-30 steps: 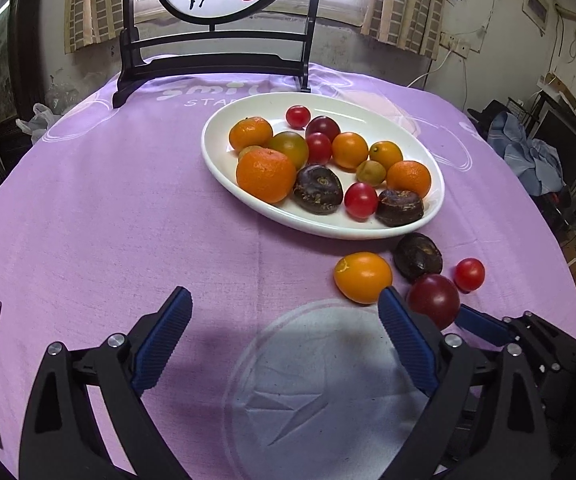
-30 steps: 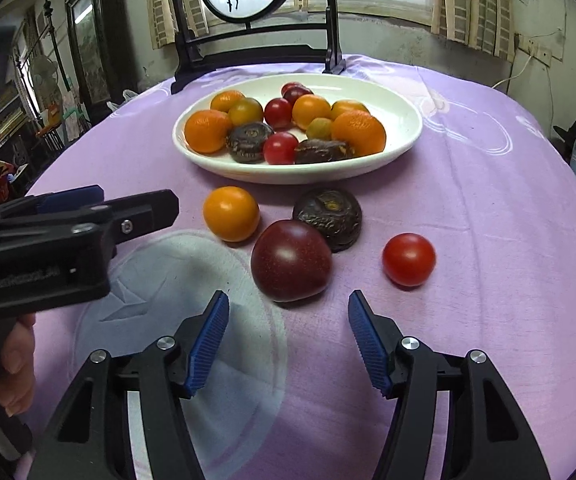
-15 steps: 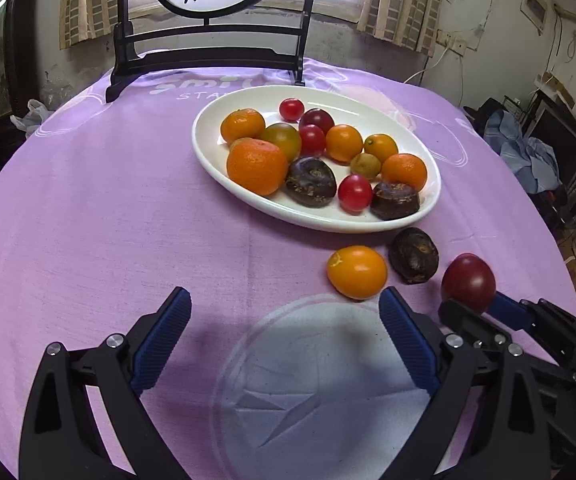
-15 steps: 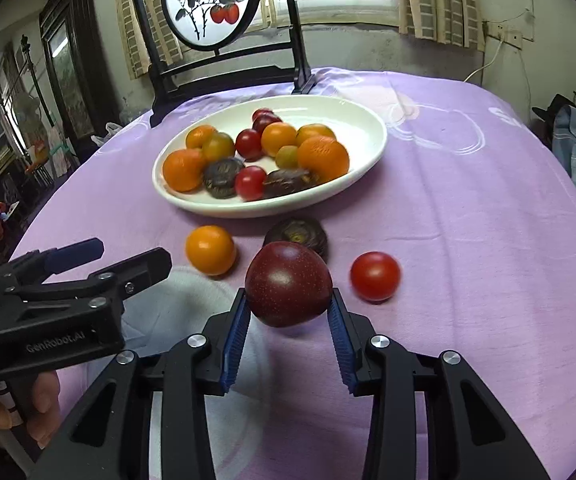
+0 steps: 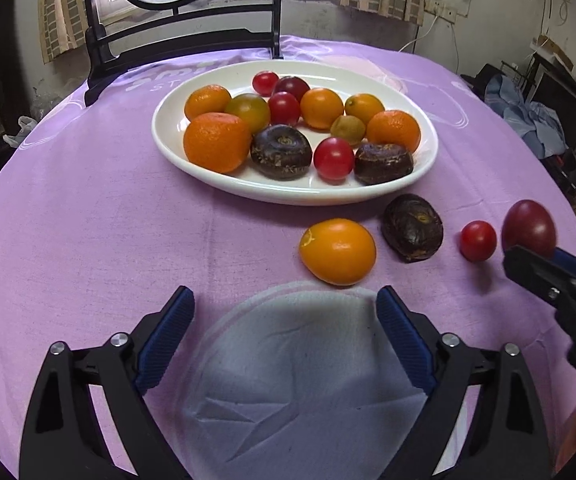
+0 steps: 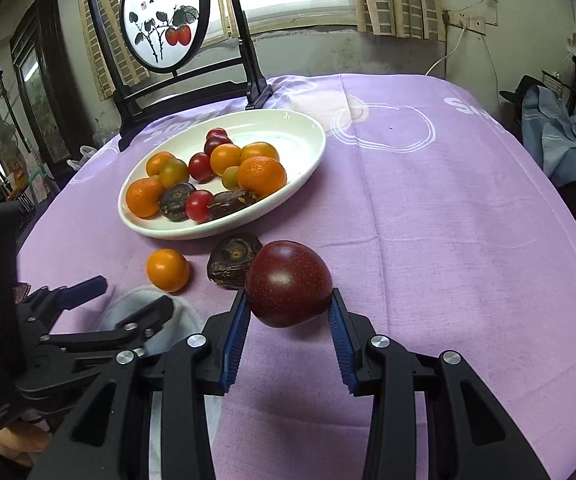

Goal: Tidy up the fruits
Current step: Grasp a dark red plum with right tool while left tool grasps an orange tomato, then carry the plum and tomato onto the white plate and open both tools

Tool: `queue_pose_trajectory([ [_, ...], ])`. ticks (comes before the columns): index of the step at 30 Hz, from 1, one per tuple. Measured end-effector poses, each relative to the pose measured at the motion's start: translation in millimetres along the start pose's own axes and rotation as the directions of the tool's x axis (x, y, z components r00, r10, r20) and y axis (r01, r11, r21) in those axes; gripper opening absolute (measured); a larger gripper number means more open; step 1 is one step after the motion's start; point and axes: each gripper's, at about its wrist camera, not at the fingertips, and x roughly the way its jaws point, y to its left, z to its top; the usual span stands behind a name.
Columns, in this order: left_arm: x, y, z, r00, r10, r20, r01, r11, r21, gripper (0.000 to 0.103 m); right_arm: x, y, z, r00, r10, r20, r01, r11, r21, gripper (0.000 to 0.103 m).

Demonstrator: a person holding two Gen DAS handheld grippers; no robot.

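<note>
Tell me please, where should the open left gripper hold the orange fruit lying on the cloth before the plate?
Probably across the widest middle of the orange fruit, coming from above and the near side. It is smooth and egg-shaped, lying free on the cloth; the left gripper is open just before it.

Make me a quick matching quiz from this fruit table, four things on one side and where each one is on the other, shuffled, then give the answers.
Things:
1. dark red plum
2. big wrinkled orange
3. loose smooth orange fruit
4. left tool

Places or states:
A. on the purple cloth, in front of the plate
B. clamped in the right tool
C. open, holding nothing
D. on the white plate

Pairs: 1-B, 2-D, 3-A, 4-C
</note>
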Motion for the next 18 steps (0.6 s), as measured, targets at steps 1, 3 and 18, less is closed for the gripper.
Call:
queue_pose_trajectory([
  [1,3.0,-2.6,1.8,1.0,0.008,-0.007,-0.008,1.0,0.007,0.087,-2.3,0.2,0.2,1.0,0.006,0.005,-0.006,1.0,-0.002,0.04],
  [3,8.0,-7.7,4.5,1.0,0.022,-0.015,-0.022,1.0,0.021,0.084,-5.6,0.3,0.6,1.0,0.014,0.014,-0.014,1.0,-0.002,0.04],
  [18,-0.3,-25.3,11.3,1.0,0.017,0.018,-0.018,0.997,0.077,0.04,-3.3,7.5,-2.7,1.0,0.01,0.01,-0.01,0.999,-0.031,0.041],
])
